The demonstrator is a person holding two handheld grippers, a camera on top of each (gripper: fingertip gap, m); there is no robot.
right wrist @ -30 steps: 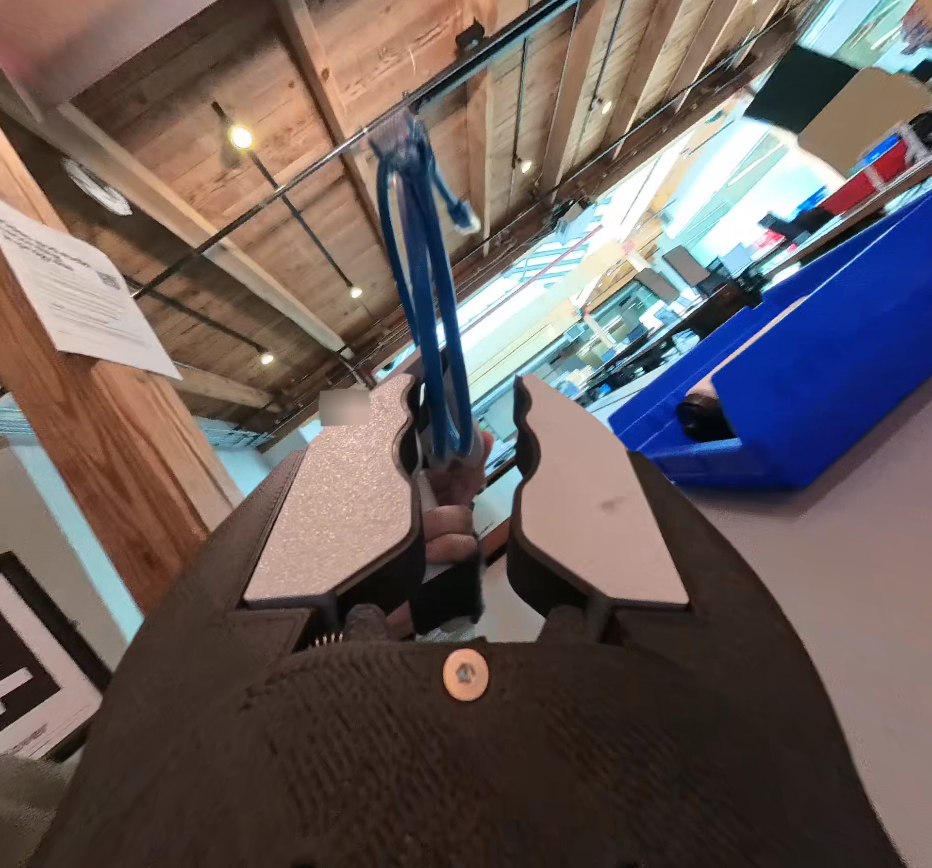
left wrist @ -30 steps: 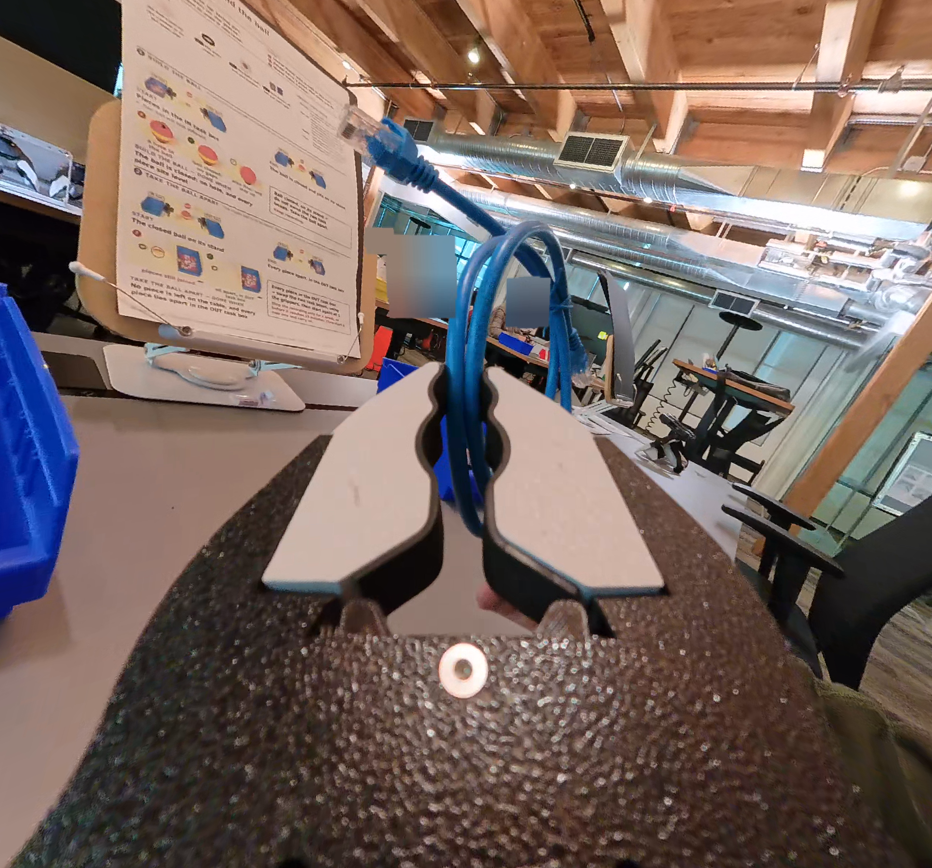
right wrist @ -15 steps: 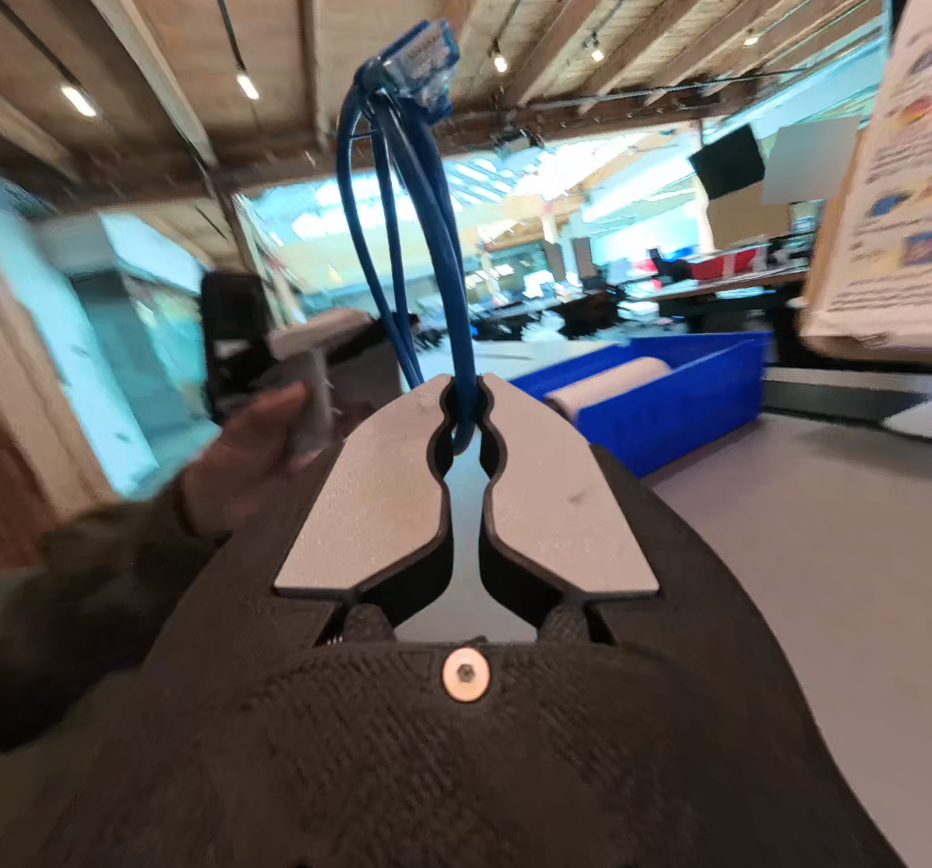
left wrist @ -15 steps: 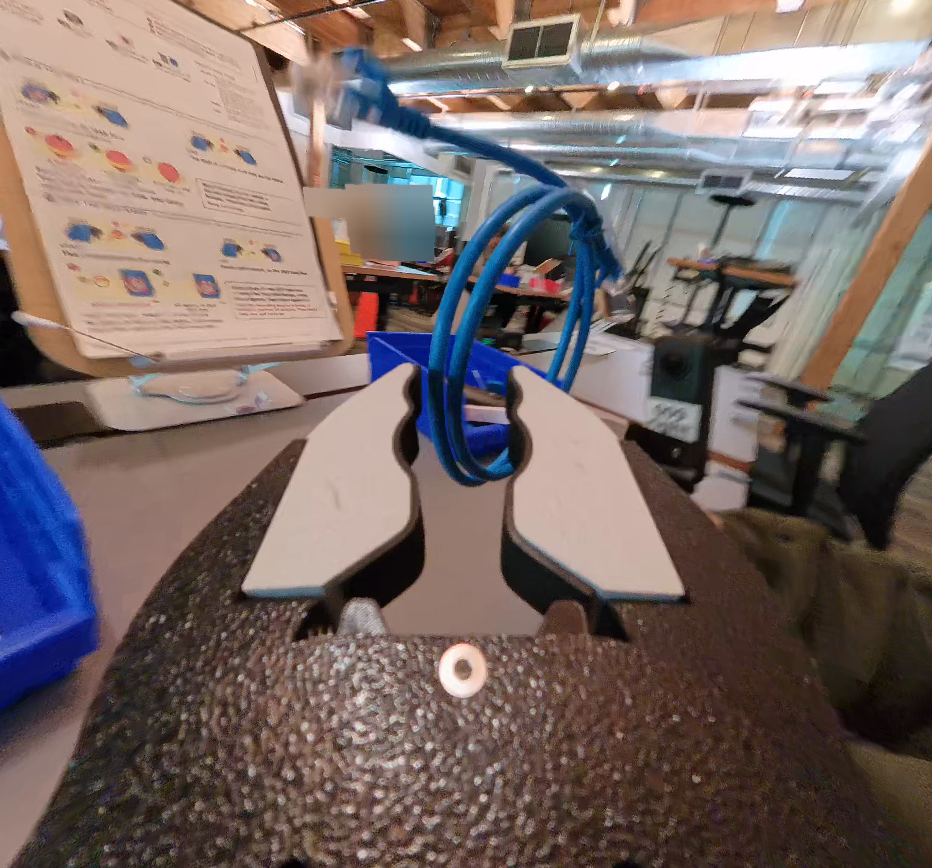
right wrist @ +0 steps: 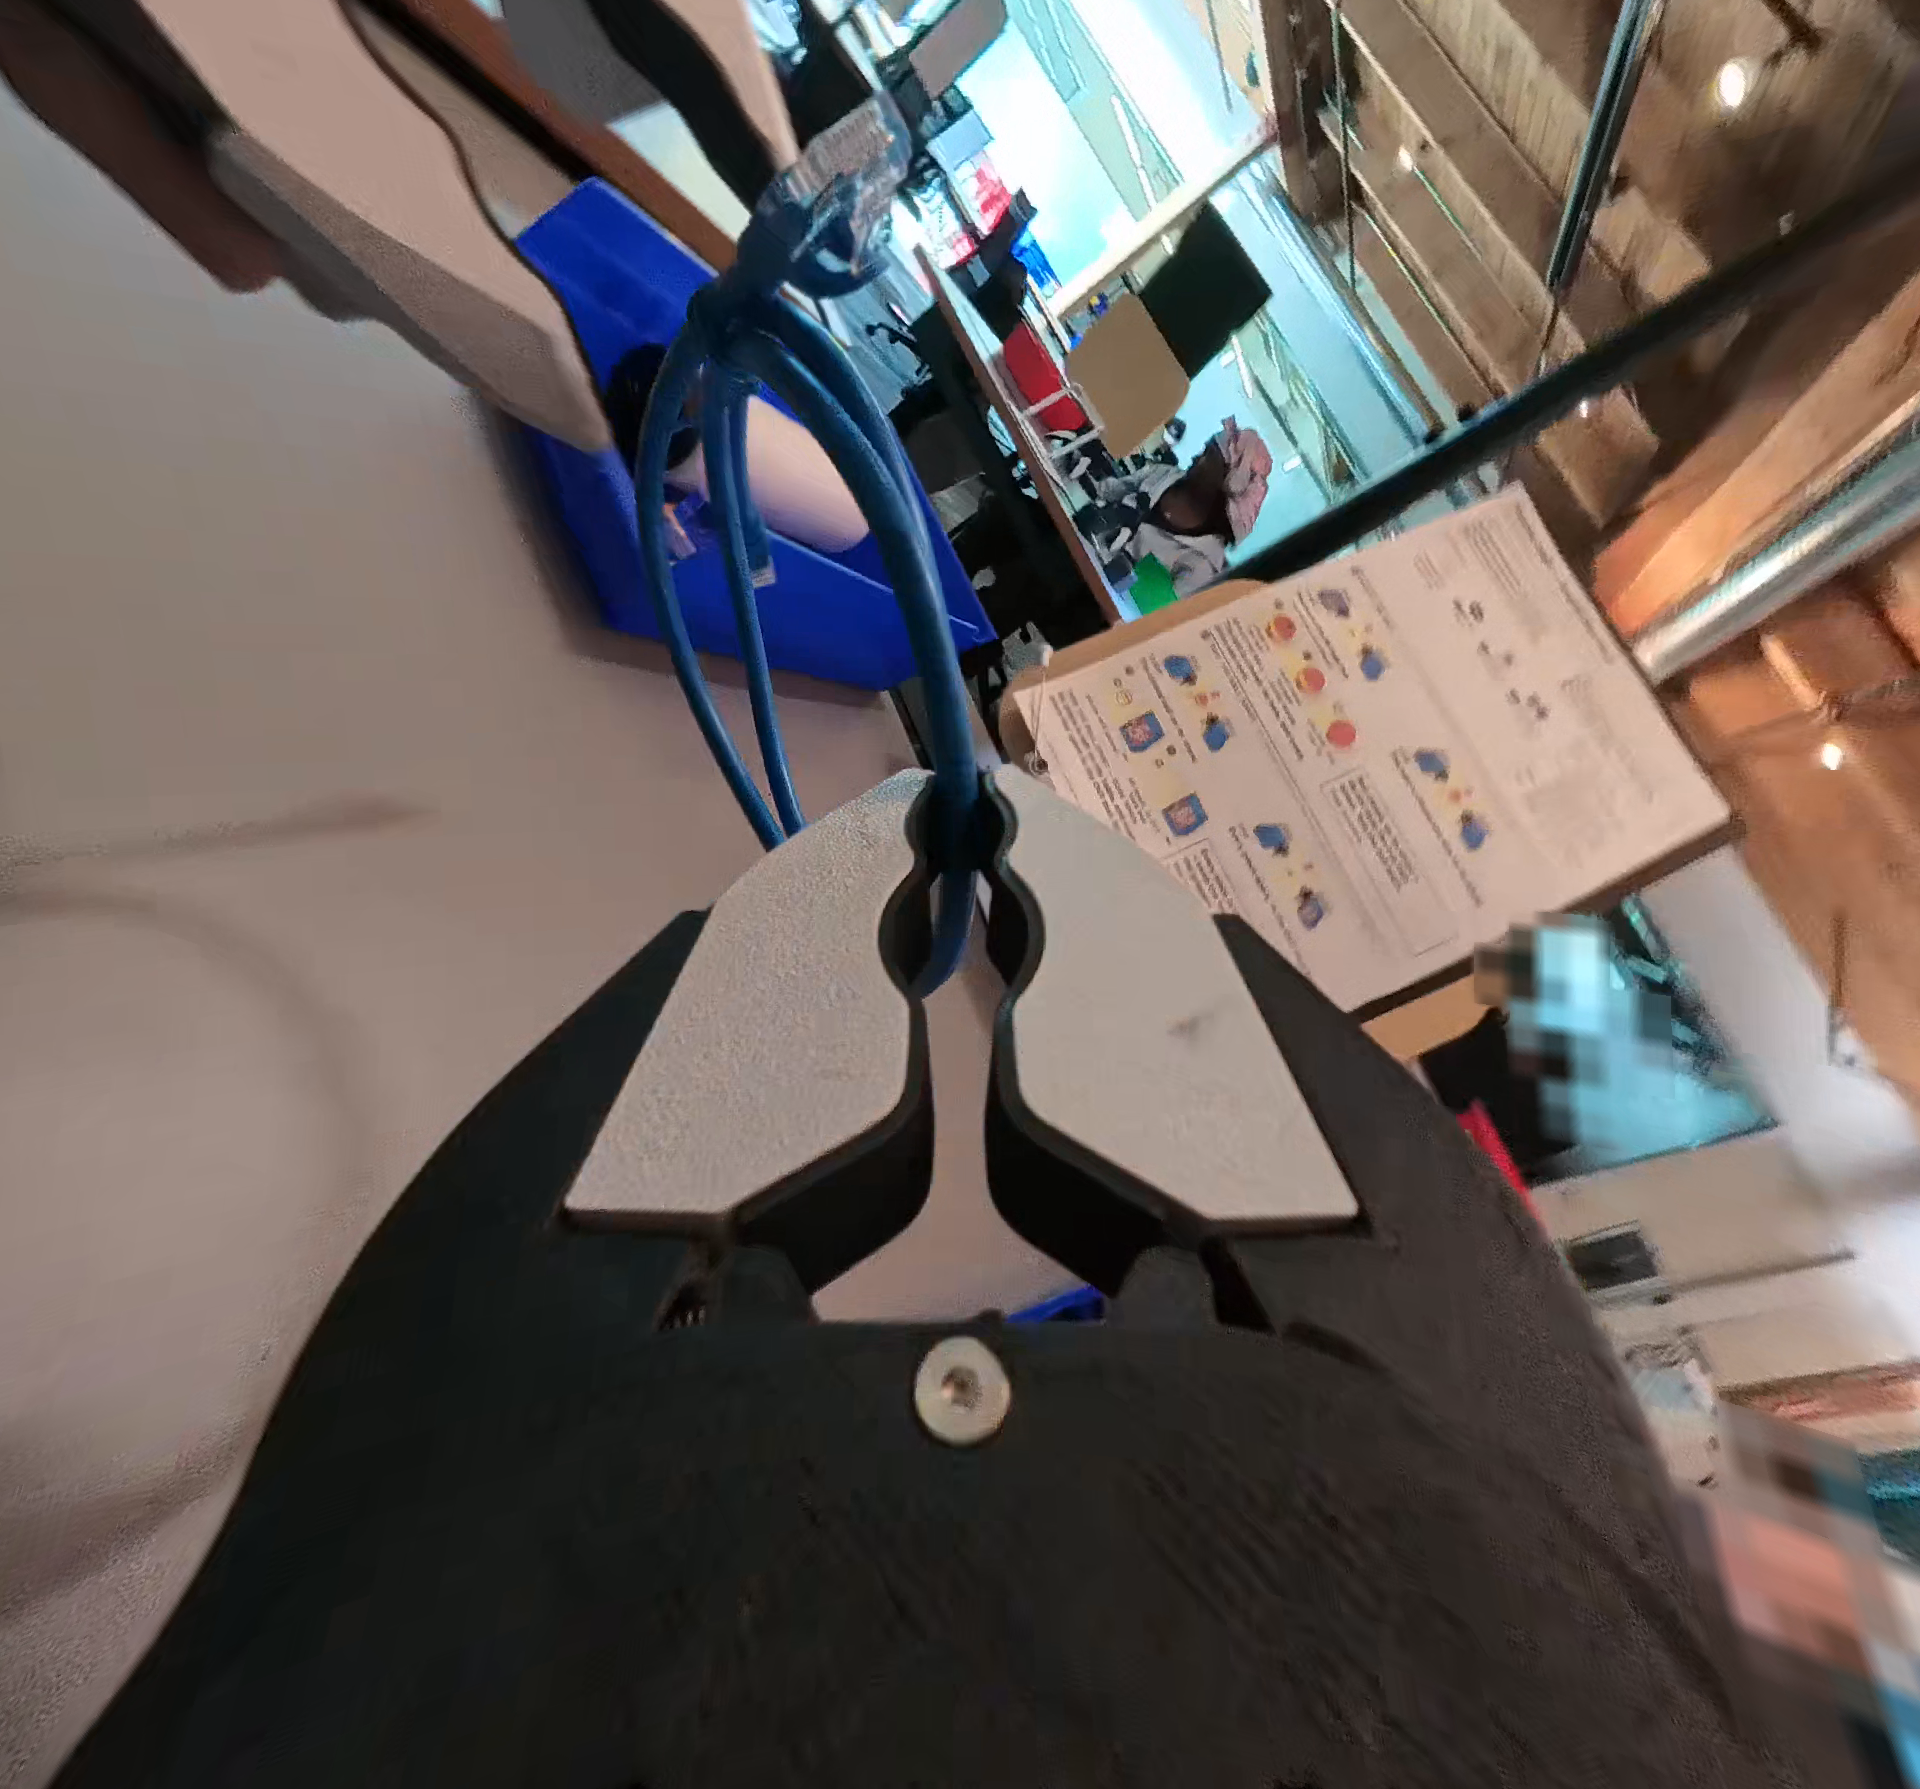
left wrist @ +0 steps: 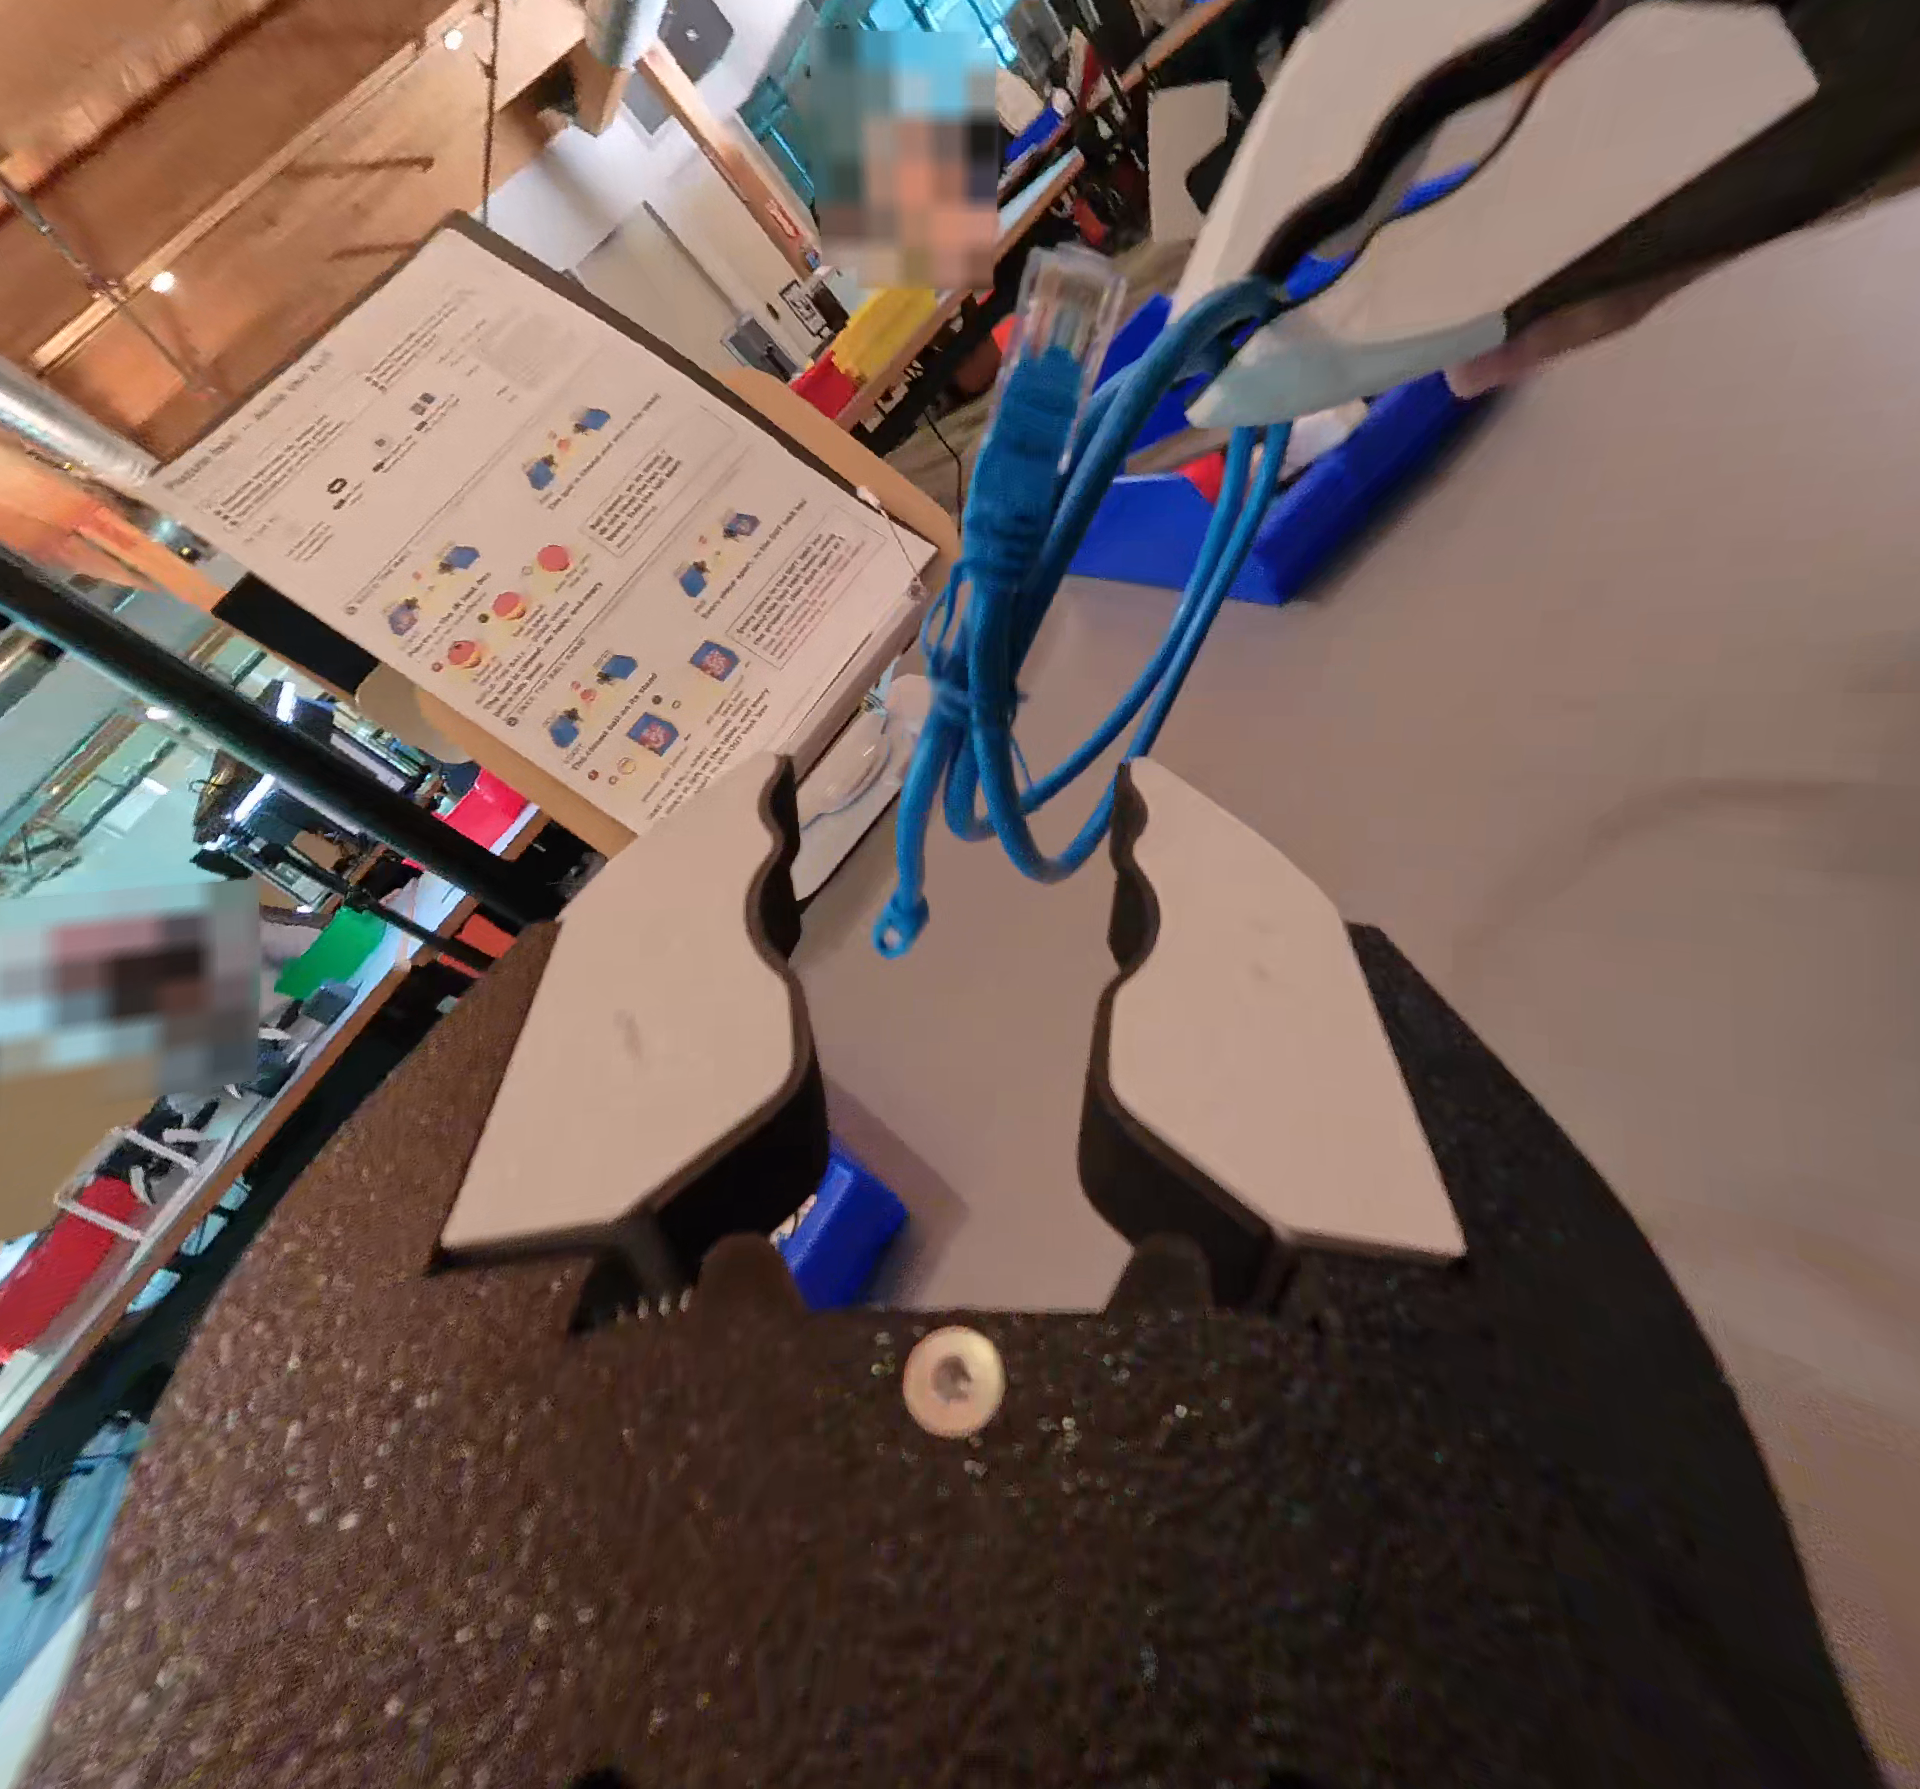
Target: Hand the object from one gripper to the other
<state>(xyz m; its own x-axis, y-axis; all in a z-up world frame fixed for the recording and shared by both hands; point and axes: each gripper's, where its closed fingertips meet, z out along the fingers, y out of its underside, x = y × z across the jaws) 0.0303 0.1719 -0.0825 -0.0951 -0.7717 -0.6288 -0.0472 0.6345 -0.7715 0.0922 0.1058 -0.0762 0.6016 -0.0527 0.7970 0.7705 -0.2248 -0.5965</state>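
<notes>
Since 1 s ago, cable (right wrist: 940, 690) switched: R gripper (right wrist: 961, 809) clamps; L gripper (left wrist: 951, 840) seemingly released.

The left hand-held gripper (left wrist: 951, 835) has let go of the blue cable (left wrist: 1013, 534) and spread wide; the right hand-held gripper (right wrist: 958, 809) now pinches it alone

blue cable (right wrist: 940, 679), blue bin (right wrist: 810, 612), grey table (left wrist: 1558, 700)

Our grey table (left wrist: 1558, 700) and its load

We see a blue bin (left wrist: 1278, 513) upper right and a propped instruction sheet (left wrist: 540, 534) left.
</notes>
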